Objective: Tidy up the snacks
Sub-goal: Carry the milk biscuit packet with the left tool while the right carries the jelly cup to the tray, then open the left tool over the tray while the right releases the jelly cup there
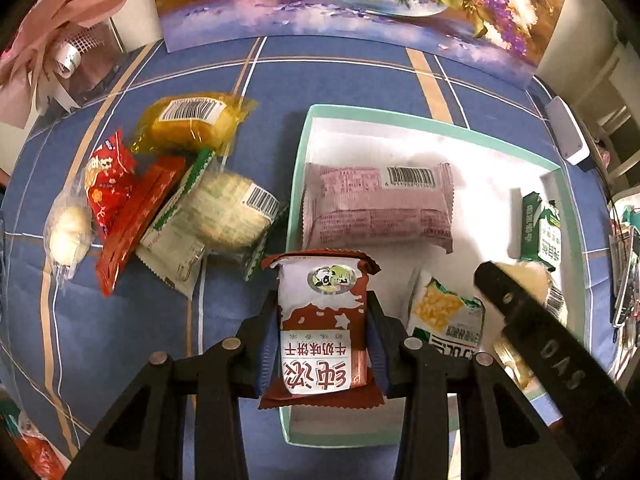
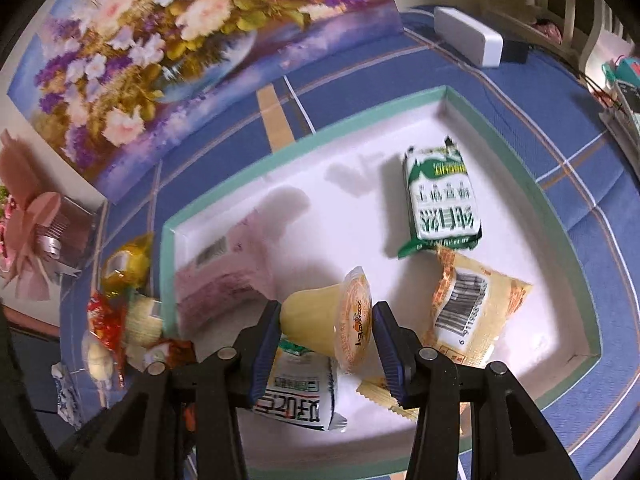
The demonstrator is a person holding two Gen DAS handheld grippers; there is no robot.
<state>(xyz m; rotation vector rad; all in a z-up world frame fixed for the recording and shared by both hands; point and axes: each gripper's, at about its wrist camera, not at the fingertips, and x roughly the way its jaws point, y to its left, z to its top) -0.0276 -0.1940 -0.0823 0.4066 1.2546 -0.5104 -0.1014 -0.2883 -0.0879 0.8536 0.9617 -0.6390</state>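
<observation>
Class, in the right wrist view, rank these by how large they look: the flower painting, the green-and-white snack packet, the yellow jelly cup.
1. flower painting, largest.
2. green-and-white snack packet.
3. yellow jelly cup; it is held nearest the camera, so it probably looks bigger than it is.

Tabletop (image 1: pixel 340 80) has a blue cloth with tan and white stripes. Directly on it: shallow white box with mint-green rim (image 1: pixel 298 168), right of centre. Left of the box, a loose snack pile (image 1: pixel 160 200): yellow pack, red packs, green-white pack, clear bag with pale round pieces. Floral painting (image 1: pixel 320 0) stands at the back edge. White block (image 2: pixel 468 38) lies at the far right corner. Pink paper flower (image 1: pixel 60 40) at back left.
</observation>
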